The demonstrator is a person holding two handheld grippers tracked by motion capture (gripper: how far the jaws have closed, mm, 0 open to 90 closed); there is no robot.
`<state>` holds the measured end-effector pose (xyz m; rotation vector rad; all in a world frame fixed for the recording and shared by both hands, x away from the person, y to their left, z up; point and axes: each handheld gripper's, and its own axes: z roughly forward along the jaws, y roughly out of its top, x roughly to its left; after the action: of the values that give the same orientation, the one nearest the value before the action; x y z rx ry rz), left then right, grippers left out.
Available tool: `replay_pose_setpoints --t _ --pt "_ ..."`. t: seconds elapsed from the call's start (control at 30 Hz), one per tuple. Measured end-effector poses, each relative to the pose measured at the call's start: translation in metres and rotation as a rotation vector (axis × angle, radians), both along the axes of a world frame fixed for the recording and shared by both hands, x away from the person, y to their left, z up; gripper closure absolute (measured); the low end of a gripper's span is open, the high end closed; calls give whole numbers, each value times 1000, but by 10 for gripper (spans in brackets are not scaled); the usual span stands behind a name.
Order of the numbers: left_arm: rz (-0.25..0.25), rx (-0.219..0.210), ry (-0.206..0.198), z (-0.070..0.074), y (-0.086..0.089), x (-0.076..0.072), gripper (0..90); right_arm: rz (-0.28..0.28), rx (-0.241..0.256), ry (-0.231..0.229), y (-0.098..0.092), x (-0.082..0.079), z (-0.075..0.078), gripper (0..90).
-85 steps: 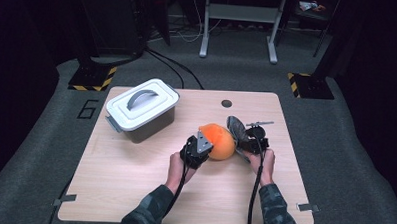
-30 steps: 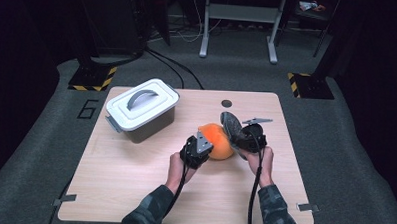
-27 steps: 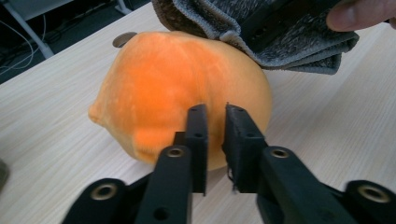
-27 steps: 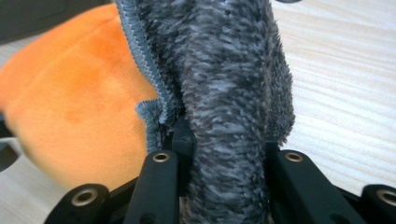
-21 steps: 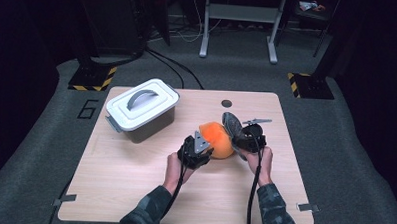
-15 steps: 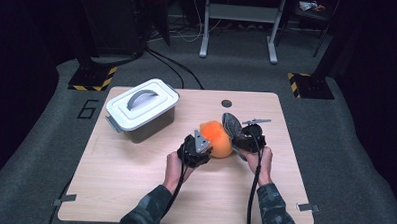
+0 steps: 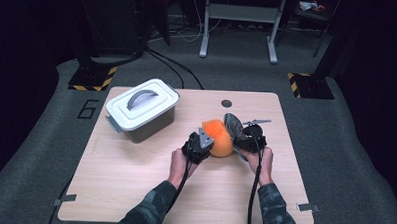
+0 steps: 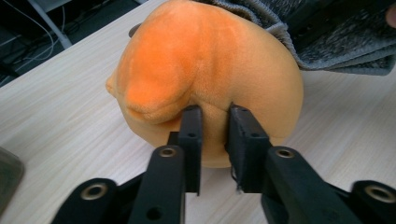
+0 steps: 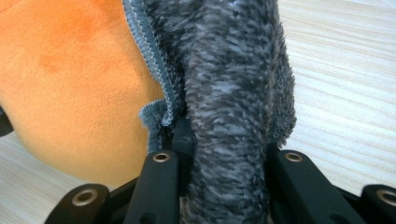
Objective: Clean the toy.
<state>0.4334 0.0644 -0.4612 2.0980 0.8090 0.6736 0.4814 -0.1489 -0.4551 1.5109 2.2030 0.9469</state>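
Jaws pinched nearly shut on a fold of orange plush, the left gripper [image 8: 212, 140] steadies a round orange soft toy [image 7: 218, 137] at the middle of the wooden table [image 7: 133, 190], while the right gripper [image 9: 224, 154] clamps a thick wad of grey fuzzy cloth [image 9: 233, 79] pressed against the toy's right side. In the high view the two grippers, left [image 7: 199, 146] and right [image 7: 249, 139], flank the toy, and the cloth [image 7: 233, 128] stands up like a flap beside it. A stitched grey hem runs along the orange plush in the right gripper view, so the cloth appears to be a cover or outer skin of the toy, though that cannot be settled from here.

The job looks about midway: both grips are set, the cloth touches the toy yet wraps little of it, and most of the orange surface lies bare. Whether the cover is going on or coming off is not clear.

A white lidded box [image 7: 141, 107] sits closed at the far left, well apart. A small thin object lies beyond the right gripper, too small to identify. The toy's far side is hidden, and the right fingertips are buried in the pile.
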Motion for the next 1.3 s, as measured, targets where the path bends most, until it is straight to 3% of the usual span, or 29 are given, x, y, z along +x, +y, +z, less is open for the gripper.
replay_pose_setpoints --t 0.17,0.3,0.37,0.43,0.5,0.63,0.7,0.73,0.8,0.87,1.0,1.17,1.3 --pt "-3 -7 -2 0 -3 0 819 -10 2 6 -4 -1 3 705" --pt "-12 -15 4 -1 -5 -2 825 -23 40 -71 -7 -6 18 705" --pt "-19 -22 6 -1 -7 -4 824 3 67 -108 -4 -10 28 706" --pt "-23 -19 6 -1 -7 -6 822 41 64 -109 4 -11 31 707" --pt "-25 -9 3 0 -6 -7 818 51 23 -89 11 -9 29 709" --pt "-32 -18 -6 5 0 -8 805 64 24 -87 11 -5 22 713" --pt "-33 -16 -10 7 1 -9 776 67 25 -83 12 -6 21 715" --pt "-36 -13 -39 14 5 -12 750 76 24 -85 12 -5 20 715" --pt "-30 -10 -59 20 7 -12 699 90 17 -87 14 -6 19 715" --pt "-17 17 -74 24 8 -10 641 92 15 -88 16 -6 19 715" --pt "2 50 -11 17 9 4 542 105 8 -92 17 -6 18 715" --pt "-7 40 -2 9 6 2 751 107 43 -81 12 -7 19 713" --pt "0 35 11 4 8 0 804 87 76 -98 8 -11 26 712"
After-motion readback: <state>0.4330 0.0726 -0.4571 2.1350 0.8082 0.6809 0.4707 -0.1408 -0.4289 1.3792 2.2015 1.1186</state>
